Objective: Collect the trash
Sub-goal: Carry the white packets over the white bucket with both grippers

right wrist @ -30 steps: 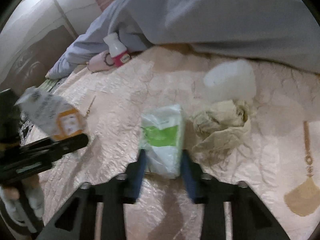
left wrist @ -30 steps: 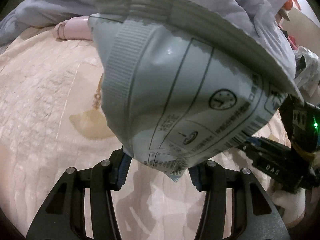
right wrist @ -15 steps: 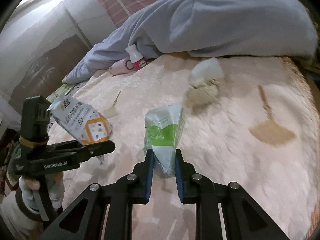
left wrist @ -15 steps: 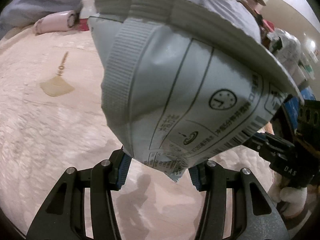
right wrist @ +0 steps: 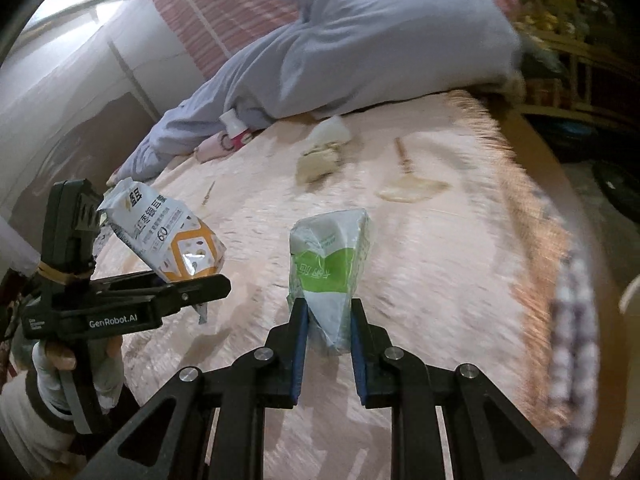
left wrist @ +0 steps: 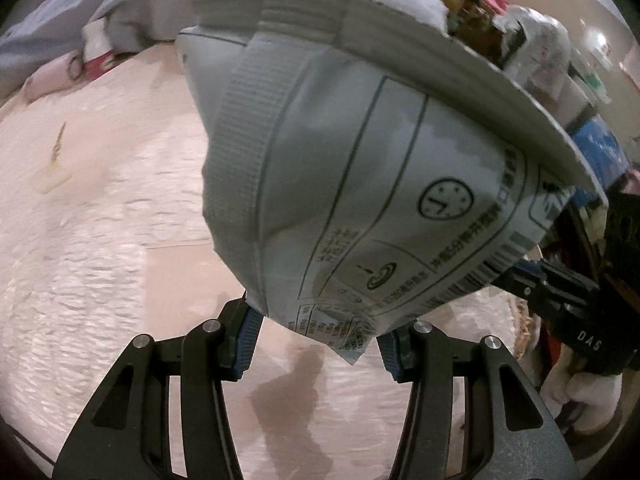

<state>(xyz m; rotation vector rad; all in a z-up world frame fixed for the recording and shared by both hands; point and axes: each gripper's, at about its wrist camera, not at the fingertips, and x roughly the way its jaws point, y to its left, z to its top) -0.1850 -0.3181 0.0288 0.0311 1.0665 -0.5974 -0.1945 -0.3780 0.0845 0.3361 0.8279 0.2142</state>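
since both are trash, the left claw grips a printed pouch and the right claw a green-white packet, lifted above the bed.

Both claws are made of black metal w/ blue pads and round silver screws. "GenRobot.AI" is printed in white on the left claw; a yellow band is wrapped round it. White gloves are worn.

1. A pale pink embossed bedspread covers the bed.
2. A grey-lilac quilt lies bunched at its far side.
3. Beyond stands a white wall.
4. Cluttered shelves stand right.
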